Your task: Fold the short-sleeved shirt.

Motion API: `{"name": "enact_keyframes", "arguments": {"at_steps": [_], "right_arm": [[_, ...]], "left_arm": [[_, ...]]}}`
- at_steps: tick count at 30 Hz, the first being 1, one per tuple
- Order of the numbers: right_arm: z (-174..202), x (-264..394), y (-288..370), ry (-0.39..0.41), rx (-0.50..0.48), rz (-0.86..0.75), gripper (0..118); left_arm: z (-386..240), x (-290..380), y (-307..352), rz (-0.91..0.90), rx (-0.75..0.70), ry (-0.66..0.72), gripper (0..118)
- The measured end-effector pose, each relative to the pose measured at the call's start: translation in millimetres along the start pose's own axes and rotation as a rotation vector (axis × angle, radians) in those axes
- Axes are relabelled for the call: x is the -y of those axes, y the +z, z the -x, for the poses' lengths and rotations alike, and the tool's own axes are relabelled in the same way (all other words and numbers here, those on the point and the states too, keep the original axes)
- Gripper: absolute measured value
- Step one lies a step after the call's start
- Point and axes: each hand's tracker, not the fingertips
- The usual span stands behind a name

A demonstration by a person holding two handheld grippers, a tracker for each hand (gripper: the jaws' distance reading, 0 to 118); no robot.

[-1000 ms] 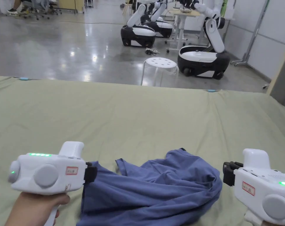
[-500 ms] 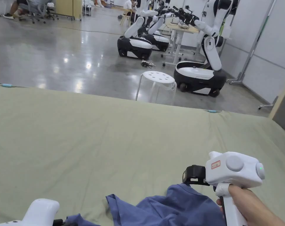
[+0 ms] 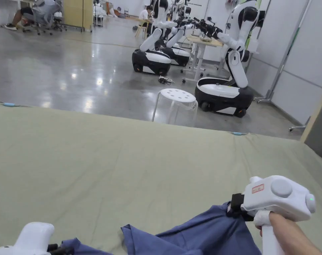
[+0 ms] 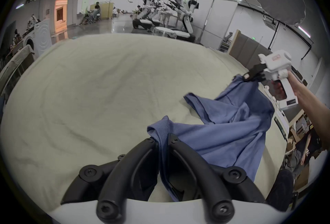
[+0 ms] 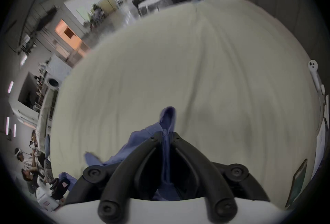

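Observation:
A blue short-sleeved shirt [image 3: 203, 232] hangs crumpled between my two grippers over the green table cover [image 3: 123, 166], near its front edge. My right gripper [image 3: 232, 207] is shut on an upper edge of the shirt [image 5: 167, 124] and holds it lifted. In the left gripper view my left gripper [image 4: 162, 138] is shut on another edge of the shirt [image 4: 223, 138], low at the front left. The cloth sags between them, and one sleeve or corner [image 4: 194, 101] lies on the table.
Beyond the table's far edge stand a white stool [image 3: 175, 99] and several white-and-black robots [image 3: 223, 93] on a shiny floor. A grey panel [image 3: 319, 132] stands at the right. People sit at the far back left.
The head camera has tilted up. My right gripper has swung in from the right, closed on the shirt's top edge and raised it. My left gripper has sunk to the picture's bottom left.

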Motion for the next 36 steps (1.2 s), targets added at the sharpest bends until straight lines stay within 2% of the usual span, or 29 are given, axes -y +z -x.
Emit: {"name": "enact_keyframes", "arguments": {"at_steps": [8,10,13,15,17,20,24,28,32,36], "right_arm": [[13,-25,166,0.047,-0.098,-0.350,8],[24,-27,206,0.062,-0.093,-0.427,8],[40,-38,255,0.136,-0.115,-0.542,8],[52,-49,286,0.158,-0.120,-0.615,8],[62,-65,307,0.146,-0.137,-0.651,8],[75,-86,326,0.132,-0.124,-0.685,8],[81,-107,325,0.114,-0.106,-0.723,8],[75,-115,295,0.080,-0.091,-0.716,8],[51,-103,230,0.001,-0.048,-0.628,8],[25,-73,154,-0.061,0.018,-0.548,8]], "left_arm": [[14,-85,89,-0.265,-0.207,-0.024,8],[18,-112,112,-0.336,-0.234,-0.008,8],[24,-154,143,-0.428,-0.270,-0.005,8],[19,-188,160,-0.477,-0.289,-0.022,8],[18,-222,169,-0.515,-0.326,-0.059,8],[19,-266,175,-0.548,-0.295,-0.022,8],[18,-299,160,-0.572,-0.297,-0.012,8],[20,-303,130,-0.553,-0.305,-0.032,8],[27,-270,78,-0.466,-0.324,-0.055,8],[39,-219,25,-0.398,-0.329,-0.019,8]]}}
